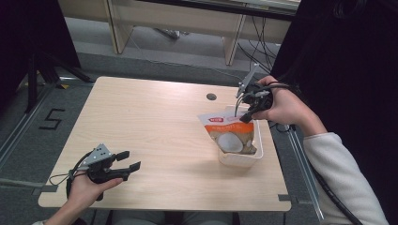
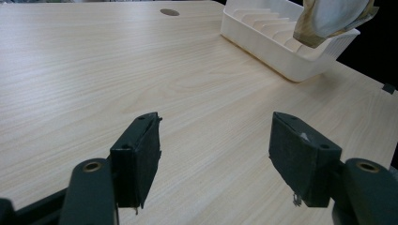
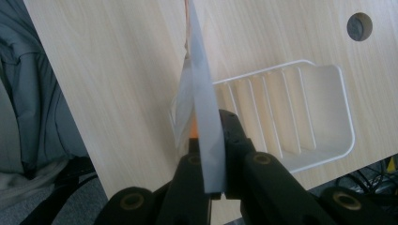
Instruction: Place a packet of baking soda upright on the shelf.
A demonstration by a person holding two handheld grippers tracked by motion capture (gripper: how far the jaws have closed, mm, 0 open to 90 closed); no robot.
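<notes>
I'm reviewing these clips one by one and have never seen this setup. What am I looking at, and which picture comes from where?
No robot here: a person holds a hand-operated gripper in each hand at a wooden table. The high view looks down from above; the other two come from cameras riding on each gripper. The left gripper hovers low over bare tabletop, jaws apart. The right gripper is shut on the top edge of a snack bag, holding it over a white ribbed tray. The round spot is a cable hole.

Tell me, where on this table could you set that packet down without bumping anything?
Most of the table is bare: the whole stretch between the left gripper and the white basket. It is crowded only at the right edge, where the right gripper holds the snack packet over the basket.
</notes>
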